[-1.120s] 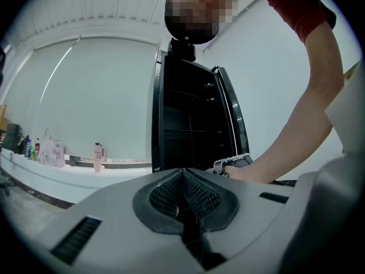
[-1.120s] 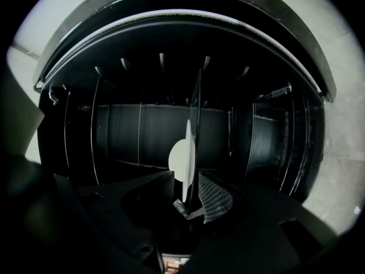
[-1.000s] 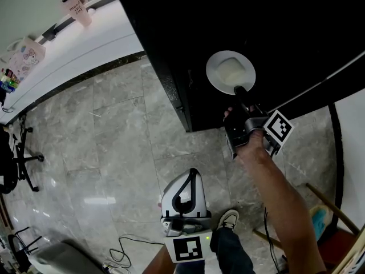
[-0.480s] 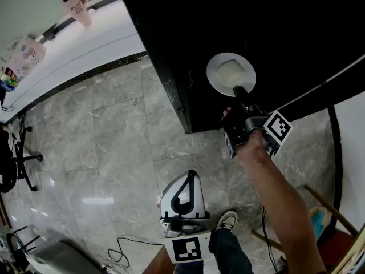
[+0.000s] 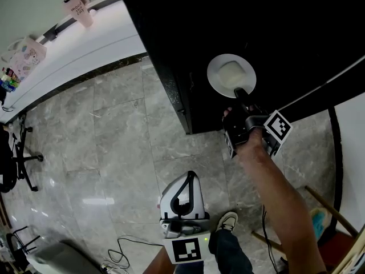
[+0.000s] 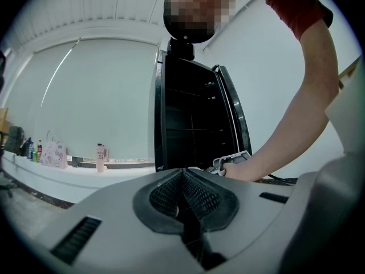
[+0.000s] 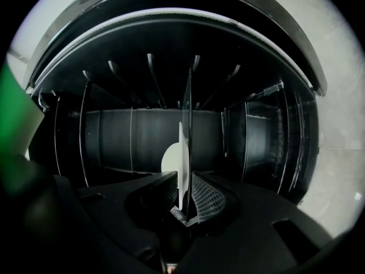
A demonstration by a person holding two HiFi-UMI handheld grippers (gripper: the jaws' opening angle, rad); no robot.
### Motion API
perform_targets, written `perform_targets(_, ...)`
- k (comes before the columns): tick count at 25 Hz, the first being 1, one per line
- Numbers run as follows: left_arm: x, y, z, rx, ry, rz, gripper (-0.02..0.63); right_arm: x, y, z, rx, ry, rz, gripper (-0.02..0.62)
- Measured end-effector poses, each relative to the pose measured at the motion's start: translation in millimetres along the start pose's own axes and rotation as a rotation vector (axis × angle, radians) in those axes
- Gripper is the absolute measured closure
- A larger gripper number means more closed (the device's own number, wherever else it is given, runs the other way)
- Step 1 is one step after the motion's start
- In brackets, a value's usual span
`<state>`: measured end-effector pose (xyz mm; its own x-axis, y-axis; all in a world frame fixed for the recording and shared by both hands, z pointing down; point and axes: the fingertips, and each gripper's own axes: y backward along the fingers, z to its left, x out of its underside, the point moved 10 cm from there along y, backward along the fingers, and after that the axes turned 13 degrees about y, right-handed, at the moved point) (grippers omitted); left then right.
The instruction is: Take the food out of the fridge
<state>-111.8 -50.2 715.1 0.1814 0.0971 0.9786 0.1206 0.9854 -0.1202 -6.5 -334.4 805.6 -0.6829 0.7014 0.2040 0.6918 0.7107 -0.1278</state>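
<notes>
Your right gripper (image 5: 238, 92): jaws just closing round plate (image 5: 215, 79) rim, not yet clamped. Left gripper (image 5: 190, 178): jaws together, empty. Food (image 5: 231, 72): ahead, inside fridge (image 5: 256, 21).

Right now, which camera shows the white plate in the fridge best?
The head view: it looks down on the whole round plate, with pale food on it. The right gripper view sees it edge-on, a thin white sliver. The left gripper view shows the fridge, not the plate.
</notes>
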Motion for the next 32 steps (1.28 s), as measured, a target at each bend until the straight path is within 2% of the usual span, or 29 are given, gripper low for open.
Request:
perform_targets(7,2.4,1.1,1.6,-0.004,0.005,0.003,0.594,-0.7,-0.1,0.4,0.001,0.006,-0.010,0.543)
perform_targets(32,-0.4,2.3,8.0,-0.030,0.016,-0.014,0.594,-0.4,3.0,2.1,0.012,-0.002,-0.024,0.554)
